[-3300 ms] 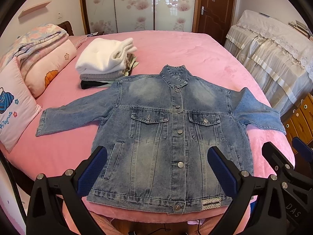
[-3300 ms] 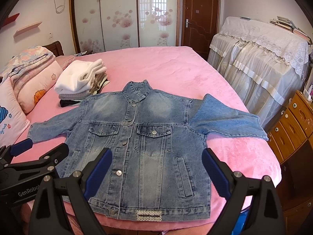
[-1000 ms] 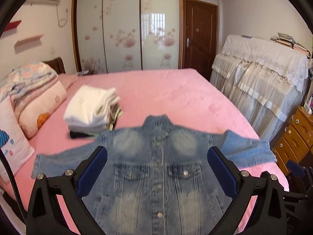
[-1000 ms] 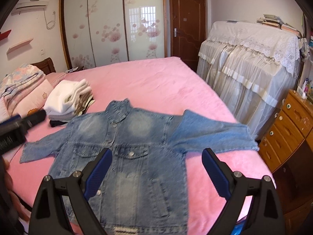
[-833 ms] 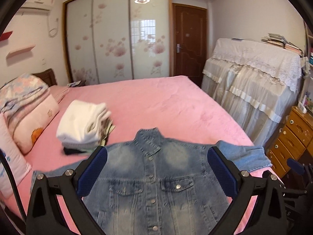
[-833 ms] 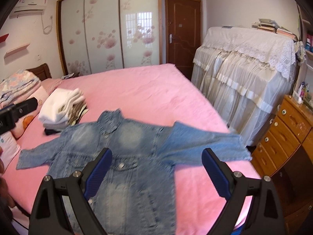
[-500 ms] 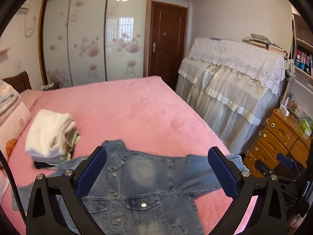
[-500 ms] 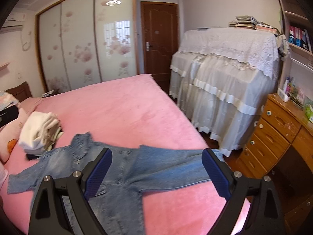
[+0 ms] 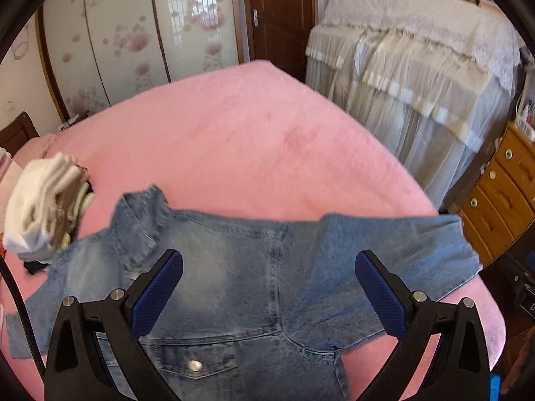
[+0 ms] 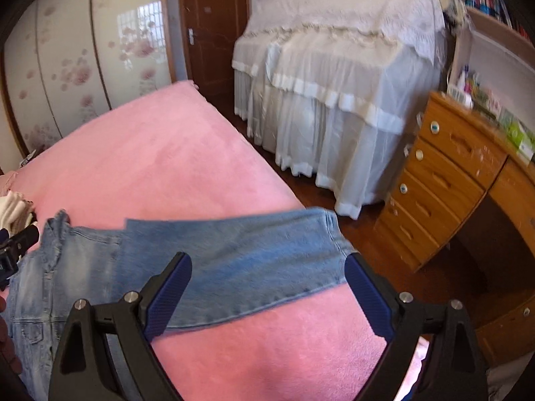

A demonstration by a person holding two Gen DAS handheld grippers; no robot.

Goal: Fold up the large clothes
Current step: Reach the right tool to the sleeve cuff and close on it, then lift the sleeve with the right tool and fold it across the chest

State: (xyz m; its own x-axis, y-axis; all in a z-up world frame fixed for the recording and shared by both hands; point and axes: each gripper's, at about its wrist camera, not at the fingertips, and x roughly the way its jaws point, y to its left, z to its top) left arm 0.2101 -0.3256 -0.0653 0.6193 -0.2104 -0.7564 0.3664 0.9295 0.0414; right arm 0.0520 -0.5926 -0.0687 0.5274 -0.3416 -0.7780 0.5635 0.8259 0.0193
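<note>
Right gripper above denim jacket sleeve

The left gripper is held with its two black fingers spread wide apart, the blue ribbed pads facing each other across an empty gap, nothing pinched between them. The right gripper is spread just as wide, its blue pads likewise gripping nothing, and it points forward and slightly down. In the right wrist view the tip of the left gripper shows as a black and blue piece at the far left edge, and a bit of the person's hand appears low at that same edge, too cropped to tell its pose.
</note>
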